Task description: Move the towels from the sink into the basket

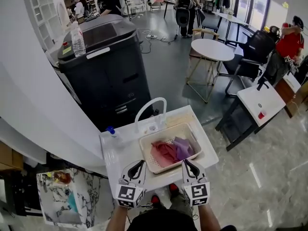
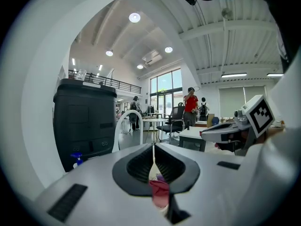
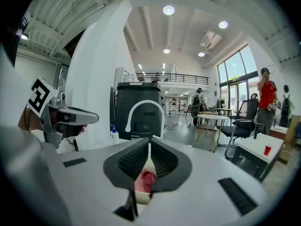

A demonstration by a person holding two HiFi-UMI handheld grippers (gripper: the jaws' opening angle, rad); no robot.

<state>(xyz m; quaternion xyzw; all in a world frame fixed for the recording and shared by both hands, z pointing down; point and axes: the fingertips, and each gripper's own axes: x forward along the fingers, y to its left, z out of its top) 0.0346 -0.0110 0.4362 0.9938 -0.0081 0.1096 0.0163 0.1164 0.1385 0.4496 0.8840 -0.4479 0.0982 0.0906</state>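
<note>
A red towel (image 1: 162, 154) and a purple towel (image 1: 183, 147) lie bunched together in a beige perforated basin (image 1: 150, 166) under a white arched faucet (image 1: 150, 109) on the white counter (image 1: 120, 150). My left gripper (image 1: 140, 163) is shut and holds nothing, hovering at the basin's near left corner. At the near right corner my right gripper (image 1: 185, 162) is shut and holds nothing. In the left gripper view the tips (image 2: 153, 149) meet, and the red towel (image 2: 159, 192) shows below them. The right gripper view shows the same closed tips (image 3: 149, 147) above the red towel (image 3: 146, 180).
A tall black machine (image 1: 108, 66) stands behind the counter with a water bottle (image 1: 77, 40) on top. A blue-capped bottle (image 1: 111, 131) sits at the counter's back left. A round table (image 1: 211, 49), chairs and several people fill the room beyond. A marbled box (image 1: 62, 198) is at lower left.
</note>
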